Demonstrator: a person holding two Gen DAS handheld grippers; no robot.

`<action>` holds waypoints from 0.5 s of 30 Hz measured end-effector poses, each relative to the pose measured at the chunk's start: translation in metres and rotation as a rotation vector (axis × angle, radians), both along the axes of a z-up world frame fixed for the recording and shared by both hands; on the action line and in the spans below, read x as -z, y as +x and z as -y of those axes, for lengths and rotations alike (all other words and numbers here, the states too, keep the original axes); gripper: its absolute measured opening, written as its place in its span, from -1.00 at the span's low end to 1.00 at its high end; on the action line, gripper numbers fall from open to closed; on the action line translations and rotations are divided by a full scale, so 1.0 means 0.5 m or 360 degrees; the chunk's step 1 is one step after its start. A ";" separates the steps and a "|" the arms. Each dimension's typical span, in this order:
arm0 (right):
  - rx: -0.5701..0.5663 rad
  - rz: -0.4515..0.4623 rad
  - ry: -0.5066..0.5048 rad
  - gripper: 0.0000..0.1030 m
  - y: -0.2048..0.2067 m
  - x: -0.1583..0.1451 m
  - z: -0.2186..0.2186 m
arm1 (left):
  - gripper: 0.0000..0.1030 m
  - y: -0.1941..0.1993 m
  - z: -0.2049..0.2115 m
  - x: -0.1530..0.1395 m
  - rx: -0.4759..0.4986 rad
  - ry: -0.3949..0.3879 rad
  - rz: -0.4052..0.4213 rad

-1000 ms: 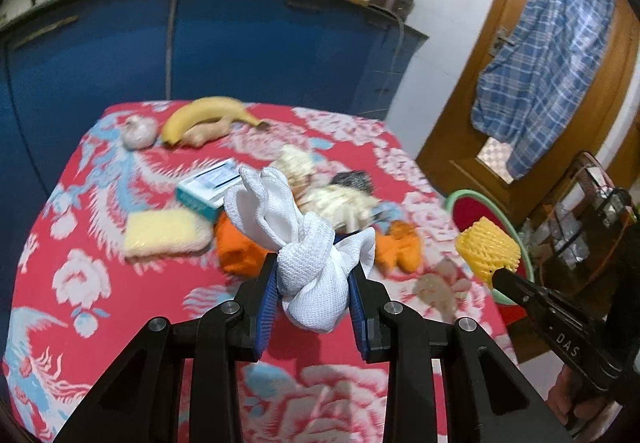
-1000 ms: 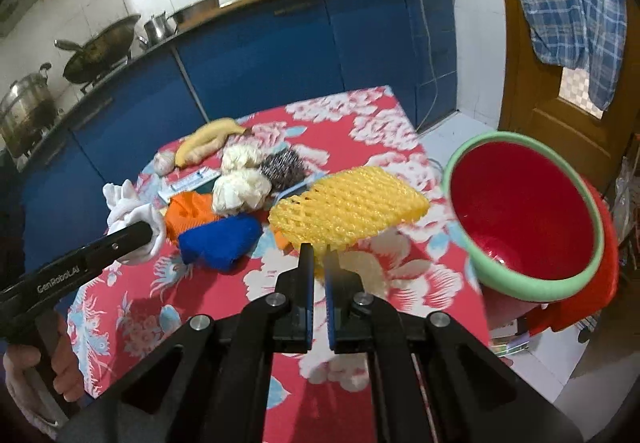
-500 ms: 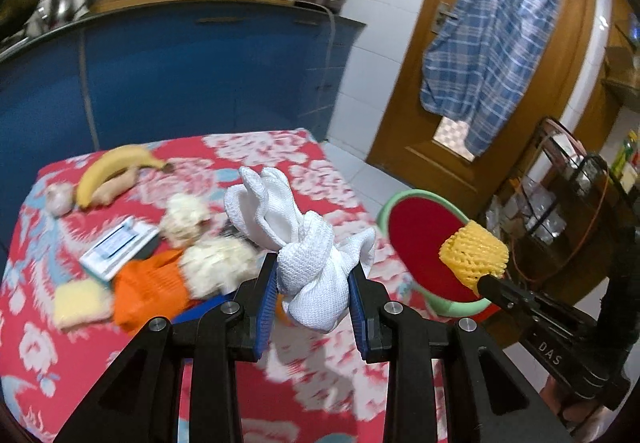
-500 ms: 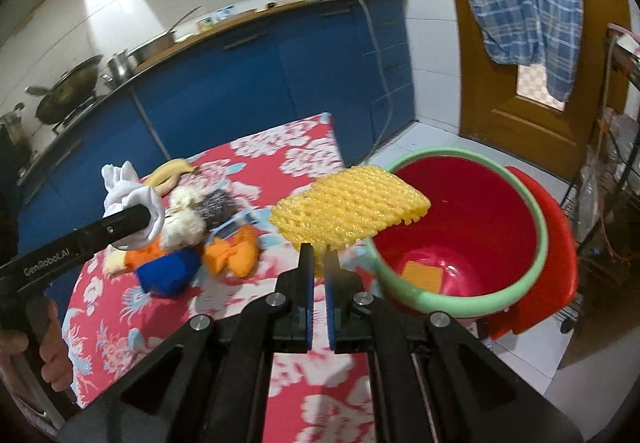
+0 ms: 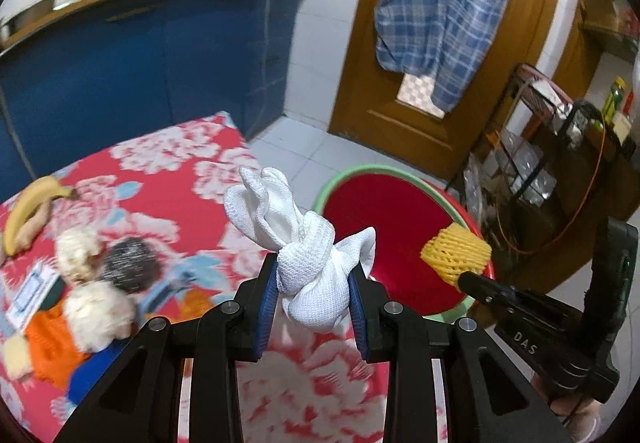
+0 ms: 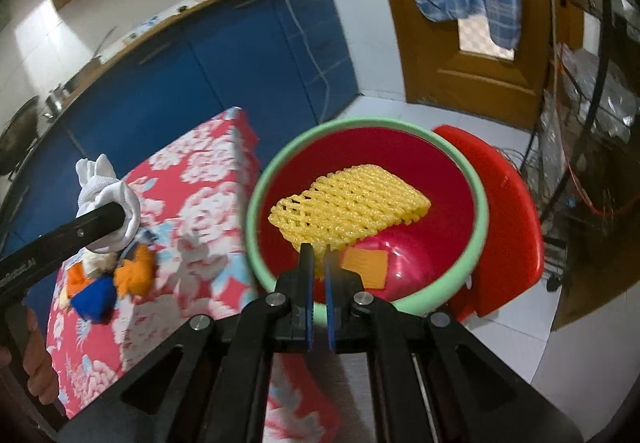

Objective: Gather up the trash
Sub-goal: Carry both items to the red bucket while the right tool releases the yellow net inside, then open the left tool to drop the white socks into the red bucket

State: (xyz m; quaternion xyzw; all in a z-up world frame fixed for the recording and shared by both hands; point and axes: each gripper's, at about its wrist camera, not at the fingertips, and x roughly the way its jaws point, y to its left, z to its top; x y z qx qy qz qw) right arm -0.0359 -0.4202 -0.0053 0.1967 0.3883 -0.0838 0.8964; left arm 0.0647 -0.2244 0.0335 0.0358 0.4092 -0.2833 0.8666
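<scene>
**Both tools loaded, yellow net over the basin**

Right wrist view only: inside of the red basin point(image 6: 432, 179) with mint-green rim, smooth plastic, sitting on a red plastic stool point(image 6: 516, 211) at its 3 o'clock. A flat orange square piece point(image 6: 366, 267) lies on the basin floor; left view doesn't show it. The right tool point(image 6: 318, 263) has its jaws pinched closed on the near edge of the yellow foam net point(image 6: 352, 207), a soft open-mesh sleeve, flattened, hanging over the basin's interior.

Left wrist view only: the desk point(image 5: 168, 163) with red floral cloth and the leftover items at 9 o'clock: banana point(image 5: 28, 207), two fluffy white wads point(image 5: 98, 313), a dark steel scourer point(image 5: 130, 263), orange cloth point(image 5: 50, 347), blue piece, small carton. The left tool point(image 5: 316, 293) clamps a knotted white cloth point(image 5: 308, 247), waffle-textured fabric, bunched, loose ends sticking up toward 11 o'clock. It sits above the desk edge, basin at its 2 o'clock.

Both views: blue cabinets, wooden door with blue plaid cloth hanging, wire rack at 3 o'clock. Slight motion blur on the desk items.
</scene>
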 end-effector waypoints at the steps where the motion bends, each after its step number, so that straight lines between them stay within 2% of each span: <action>1: 0.0012 -0.0014 0.0011 -0.86 0.003 0.007 0.011 | -0.36 0.004 0.015 0.006 0.0016 0.0011 -0.0011; 10: 0.0080 -0.0089 0.0083 -0.79 0.031 0.053 0.073 | -0.35 0.039 0.118 0.074 0.0150 0.0095 -0.0138; 14: 0.0117 -0.0107 0.0104 -0.55 0.033 0.065 0.094 | -0.30 0.049 0.149 0.094 0.0190 0.0143 -0.0153; 15: 0.0124 -0.0107 0.0108 -0.52 0.032 0.068 0.097 | -0.23 0.051 0.156 0.097 0.0196 0.0161 -0.0147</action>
